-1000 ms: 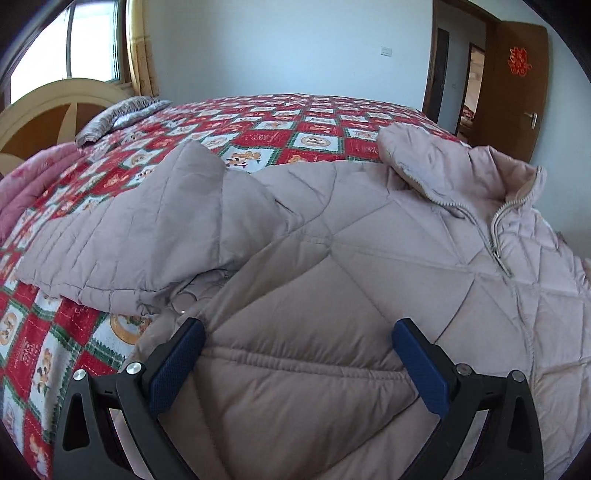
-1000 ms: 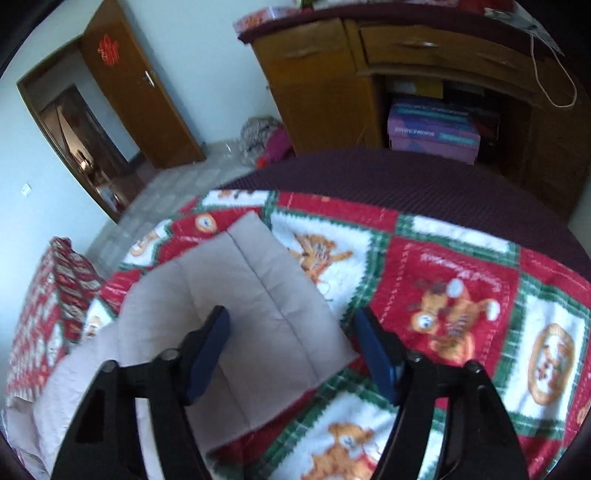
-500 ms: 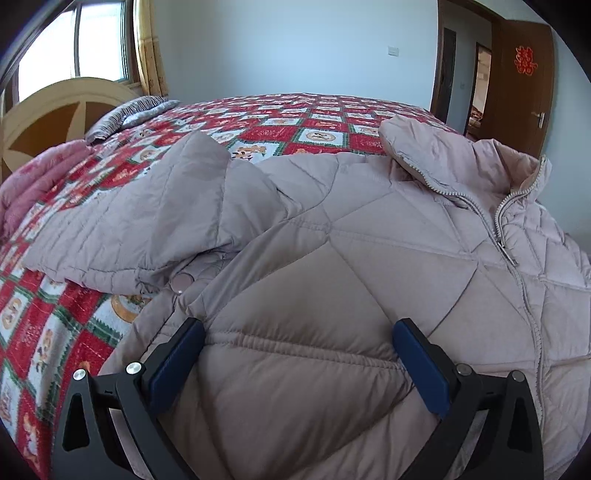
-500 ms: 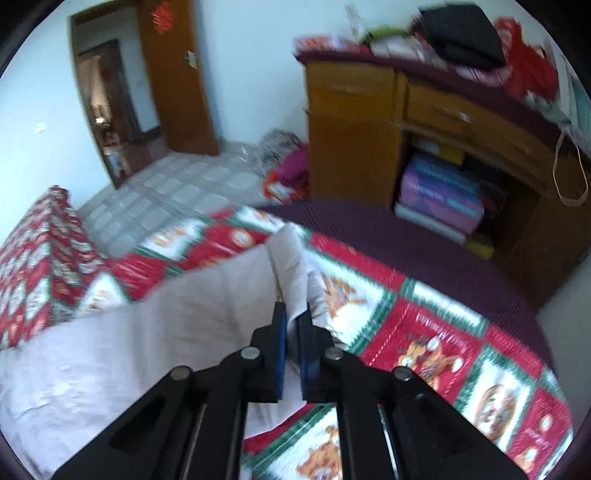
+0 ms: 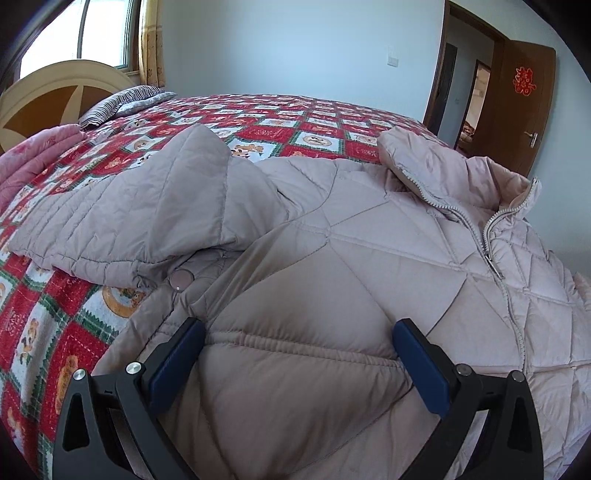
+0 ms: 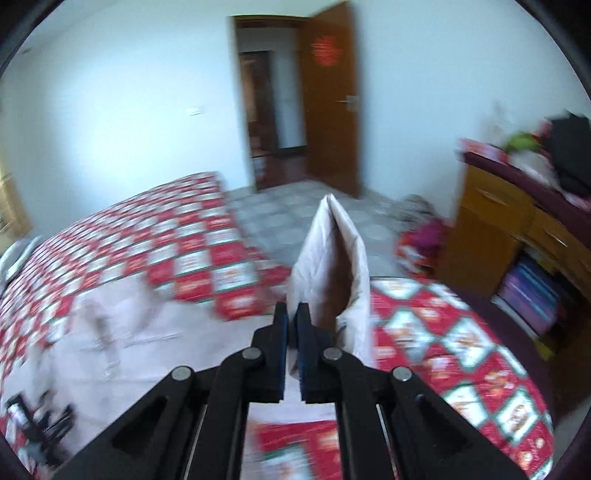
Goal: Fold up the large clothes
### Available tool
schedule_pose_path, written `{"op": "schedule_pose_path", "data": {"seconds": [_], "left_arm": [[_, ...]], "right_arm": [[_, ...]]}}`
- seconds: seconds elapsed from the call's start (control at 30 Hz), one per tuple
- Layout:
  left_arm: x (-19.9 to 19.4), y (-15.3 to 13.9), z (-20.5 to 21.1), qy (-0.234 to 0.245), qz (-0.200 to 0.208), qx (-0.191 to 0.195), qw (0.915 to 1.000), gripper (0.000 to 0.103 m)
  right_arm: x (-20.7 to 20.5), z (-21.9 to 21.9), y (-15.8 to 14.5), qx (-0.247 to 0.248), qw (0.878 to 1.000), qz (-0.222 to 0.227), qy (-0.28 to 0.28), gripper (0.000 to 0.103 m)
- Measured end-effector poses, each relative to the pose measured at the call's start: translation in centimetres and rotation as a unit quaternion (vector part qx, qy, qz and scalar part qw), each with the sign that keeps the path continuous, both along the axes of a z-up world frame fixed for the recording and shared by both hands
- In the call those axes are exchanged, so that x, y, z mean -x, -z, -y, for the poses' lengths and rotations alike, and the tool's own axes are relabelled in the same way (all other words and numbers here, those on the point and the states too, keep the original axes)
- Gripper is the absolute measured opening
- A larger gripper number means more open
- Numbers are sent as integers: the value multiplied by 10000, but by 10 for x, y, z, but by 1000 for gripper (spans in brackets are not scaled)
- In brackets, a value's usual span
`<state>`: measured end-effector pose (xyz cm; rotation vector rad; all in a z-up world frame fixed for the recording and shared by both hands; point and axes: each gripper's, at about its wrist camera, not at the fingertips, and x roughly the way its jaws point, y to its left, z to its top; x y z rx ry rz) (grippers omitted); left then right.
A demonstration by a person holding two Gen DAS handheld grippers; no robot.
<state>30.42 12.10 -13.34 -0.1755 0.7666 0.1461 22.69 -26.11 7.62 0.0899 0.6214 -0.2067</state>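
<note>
Closest in the left wrist view, the left tongs (image 5: pixel 299 354) are spread wide and released, their blue pads (image 5: pixel 177 360) resting at the lower front panel of a pale pinkish-grey quilted jacket (image 5: pixel 332 266), with the puffy fabric bulging between them but not pinched. The jacket lies face up across a bed (image 5: pixel 48 325) covered with a red, green and white patchwork bedspread. Just beyond the left pad a round snap button (image 5: pixel 181 277) shows at the jacket's edge, and the near sleeve (image 5: pixel 147 210) is folded in over the body, its cuff end toward the left. Farther right a zipper (image 5: pixel 495 254) runs up to the raised collar (image 5: pixel 443 170). At the far left a pink blanket (image 5: pixel 26 158) and a striped pillow (image 5: pixel 125 101) lie by the curved headboard (image 5: pixel 48 96), with a window (image 5: pixel 99 33) behind and an open brown door (image 5: pixel 528 110) at the far right. In the blurred right wrist view, the right tongs (image 6: pixel 292 332) are clenched on a sleeve (image 6: pixel 332 266) of the jacket, which stands lifted above the bedspread in a tall folded peak. Beyond it are a tiled floor (image 6: pixel 288 206), a wooden cabinet (image 6: pixel 509 229) on the right, and the doorway (image 6: pixel 273 110).
</note>
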Motion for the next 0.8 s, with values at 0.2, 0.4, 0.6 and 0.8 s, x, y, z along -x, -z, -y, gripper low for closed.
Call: {"op": "schedule_pose_path", "data": {"seconds": [0.2, 0.4, 0.6, 0.8], "left_arm": [[3, 0, -5, 26, 88, 204, 9997, 102], [6, 0, -10, 44, 186, 407, 9990, 102], [7, 0, -11, 57, 241, 493, 9985, 102], [6, 1, -11, 71, 218, 481, 9986, 102]], "right_arm": [[-34, -118, 33, -156, 9900, -316, -1365, 7], [-68, -204, 86, -446, 9712, -835, -2188, 6], [-100, -265, 135, -881, 9526, -1207, -2650, 5], [-100, -266, 134, -1384, 9400, -1040, -2941, 14]]}}
